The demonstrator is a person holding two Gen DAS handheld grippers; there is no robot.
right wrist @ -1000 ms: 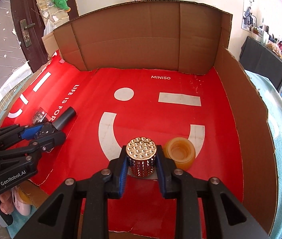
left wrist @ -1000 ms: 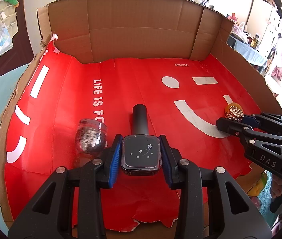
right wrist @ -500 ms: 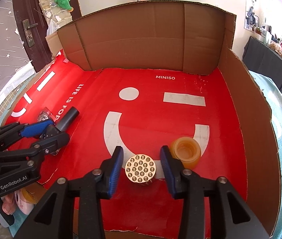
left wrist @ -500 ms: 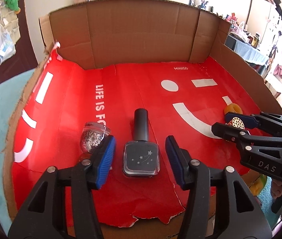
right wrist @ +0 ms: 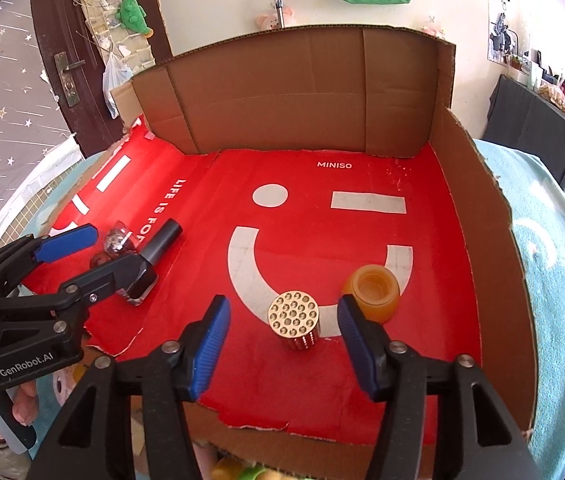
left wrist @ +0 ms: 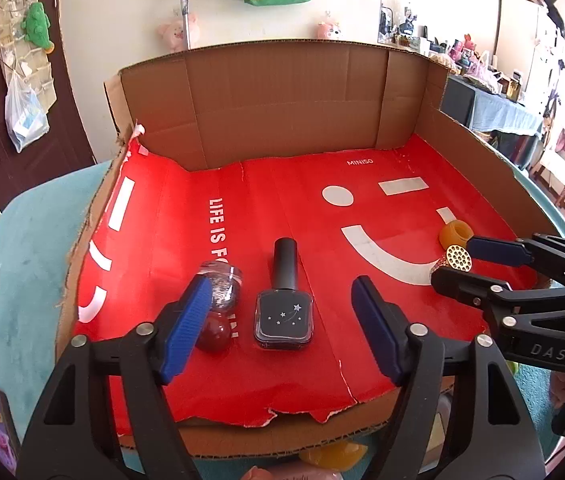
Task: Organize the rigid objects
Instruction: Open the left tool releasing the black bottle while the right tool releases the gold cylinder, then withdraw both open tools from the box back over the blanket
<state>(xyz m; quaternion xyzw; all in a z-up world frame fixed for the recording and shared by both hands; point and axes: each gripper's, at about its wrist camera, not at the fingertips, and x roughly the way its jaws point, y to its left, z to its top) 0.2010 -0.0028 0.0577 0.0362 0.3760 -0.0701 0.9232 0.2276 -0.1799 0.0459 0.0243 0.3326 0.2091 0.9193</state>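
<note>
Both claws just opened wide, nothing gripped: left claw (left wrist: 278, 330) astride polish (left wrist: 284, 308), right claw (right wrist: 282, 342) astride studded cap (right wrist: 293, 318) (jar (right wrist: 371, 291) at 1 o'clock); lift straight, no nudging

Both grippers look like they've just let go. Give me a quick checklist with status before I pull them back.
1. Left gripper clear of the nail polish bottle: ok, jaws have just been opening, pads off the bottle lying between them.
2. Right gripper clear of the gold cylinder: ok, jaws just opening, gaps both sides.
3. Cylinder upright: ok.
4. Orange jar clear of the right finger: cannot tell, very close.
5. Glitter jar clear of the left finger: cannot tell, partly hidden behind it.
</note>
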